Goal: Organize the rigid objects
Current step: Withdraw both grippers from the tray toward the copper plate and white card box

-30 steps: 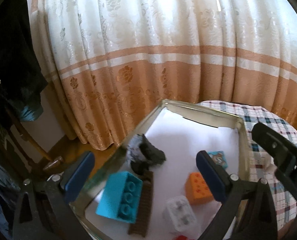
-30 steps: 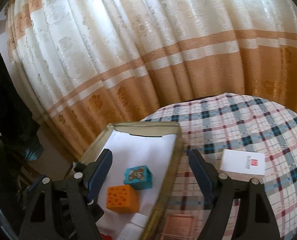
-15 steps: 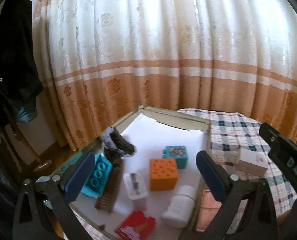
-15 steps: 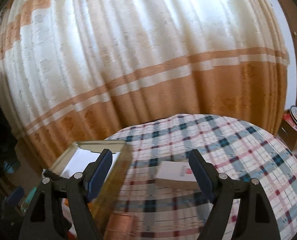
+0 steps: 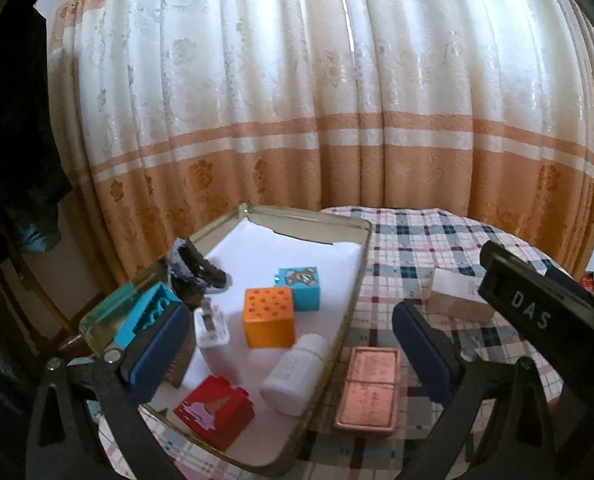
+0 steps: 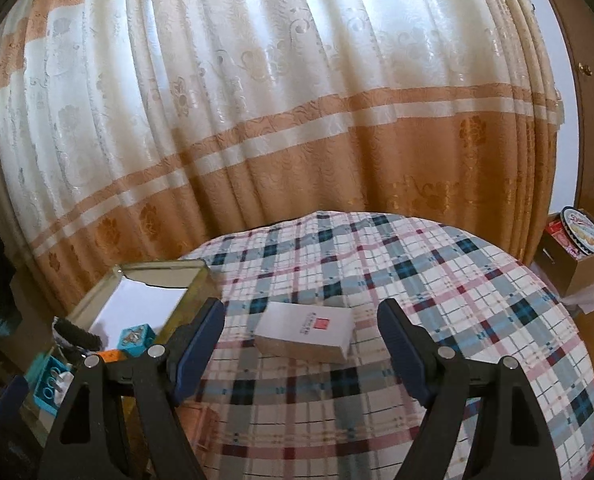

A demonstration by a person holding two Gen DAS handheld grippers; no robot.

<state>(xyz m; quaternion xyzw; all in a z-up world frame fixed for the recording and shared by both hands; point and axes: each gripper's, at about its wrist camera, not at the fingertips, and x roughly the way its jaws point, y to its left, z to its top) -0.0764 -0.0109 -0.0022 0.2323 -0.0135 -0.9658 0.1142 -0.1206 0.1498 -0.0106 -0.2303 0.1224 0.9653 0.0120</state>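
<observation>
A metal tray (image 5: 361, 264) lined with white paper sits on the left of a plaid-covered round table (image 6: 437, 280). In it lie an orange cube (image 5: 269, 316), a teal cube (image 5: 299, 288), a white bottle (image 5: 295, 372), a red block (image 5: 213, 410), a small white block (image 5: 211, 326) and a blue brick (image 5: 149, 314). A pink flat case (image 5: 371, 386) and a white box (image 6: 307, 330) lie on the cloth outside the tray. My left gripper (image 5: 289, 344) is open and empty above the tray's near end. My right gripper (image 6: 301, 344) is open and empty, just short of the white box.
A cream and orange curtain (image 6: 297, 120) hangs close behind the table. A cardboard box with a round tin (image 6: 581, 248) stands at the far right. Dark clothing (image 5: 13, 140) hangs at the left. A dark rumpled item (image 5: 195, 270) lies at the tray's left edge.
Both grippers have pulled back and swung right. The left view now takes in the whole tray and the pink case. The right view has moved off the tray onto the white box.
</observation>
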